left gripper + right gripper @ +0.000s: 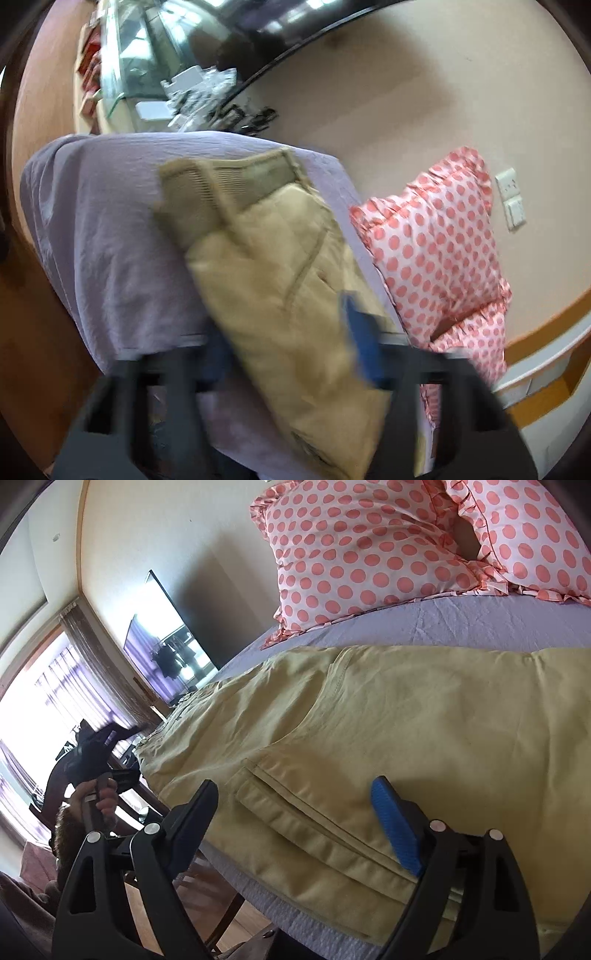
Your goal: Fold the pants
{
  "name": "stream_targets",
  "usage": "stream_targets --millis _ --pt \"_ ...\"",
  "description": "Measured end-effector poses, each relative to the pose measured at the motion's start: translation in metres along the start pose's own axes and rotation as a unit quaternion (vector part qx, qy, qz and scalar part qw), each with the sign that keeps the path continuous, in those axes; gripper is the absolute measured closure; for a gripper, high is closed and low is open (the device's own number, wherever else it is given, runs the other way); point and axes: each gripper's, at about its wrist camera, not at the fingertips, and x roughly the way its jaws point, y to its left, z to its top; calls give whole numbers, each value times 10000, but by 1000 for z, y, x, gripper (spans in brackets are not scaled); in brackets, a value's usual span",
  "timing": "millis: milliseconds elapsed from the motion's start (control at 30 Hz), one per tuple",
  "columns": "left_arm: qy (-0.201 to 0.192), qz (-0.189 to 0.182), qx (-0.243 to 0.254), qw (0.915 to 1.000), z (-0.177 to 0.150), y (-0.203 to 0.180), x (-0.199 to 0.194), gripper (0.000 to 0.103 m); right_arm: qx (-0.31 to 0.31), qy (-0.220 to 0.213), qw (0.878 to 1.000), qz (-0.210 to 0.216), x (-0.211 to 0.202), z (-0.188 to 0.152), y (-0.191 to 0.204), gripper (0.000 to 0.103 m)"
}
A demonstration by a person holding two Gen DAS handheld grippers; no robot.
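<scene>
Lying on the lilac bed sheet (480,624) with their long axis running left to right, the folded khaki cotton pants (369,720) sit just under the spread right gripper (295,812), nearer than the also spread left gripper (291,354).

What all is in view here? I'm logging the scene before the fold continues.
pants: one, khaki, lying on the bed between both grippers' fingers
bedsheet: one, lavender, under the pants
pillows: two, white with coral dots, at the head of the bed
television: one, dark frame, on the wall
wall switches: white, beside the pillows
left gripper: black, blue pad, open around the pants
right gripper: black, blue pad, open over the pants
</scene>
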Motion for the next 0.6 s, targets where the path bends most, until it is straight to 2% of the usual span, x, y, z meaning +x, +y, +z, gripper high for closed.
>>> stream_targets --millis 67,167,200,233,333,367,400,467,533,567,600 --pt "-6 75 -56 10000 1 3 2 92 24 -28 10000 13 -3 0 -2 16" --pt "-272 454 885 9947 -5 -37 -6 95 94 -145 9998 12 -12 0 -8 16" --pt "-379 462 1379 9886 -10 -67 -10 95 141 -220 9997 1 -18 1 -11 16" --pt "-410 423 1642 9847 -13 -85 -12 95 176 -282 9994 -12 -22 1 -14 16" --pt "-403 154 2853 9575 -45 -168 -11 95 405 -666 9968 -183 -49 2 -32 16" --pt "-338 10 3243 9454 -61 -194 -9 95 493 -781 9954 -247 -57 3 -38 16" --pt "-227 -212 3797 9246 -89 -227 -4 95 624 -941 9931 -332 -69 3 -47 16" --pt "25 -609 4529 8895 -137 -267 3 94 846 -1181 9882 -481 -89 2 -61 16" --pt "617 -1145 5285 8389 -207 -299 17 94 1090 -1409 9816 -688 -111 2 -76 13" --pt "828 -1263 5465 8237 -228 -304 22 94 1256 -1559 9767 -776 -125 0 -86 13" --pt "1190 -1403 5743 7977 -265 -307 34 94 1397 -1667 9728 -792 -134 -1 -94 12"
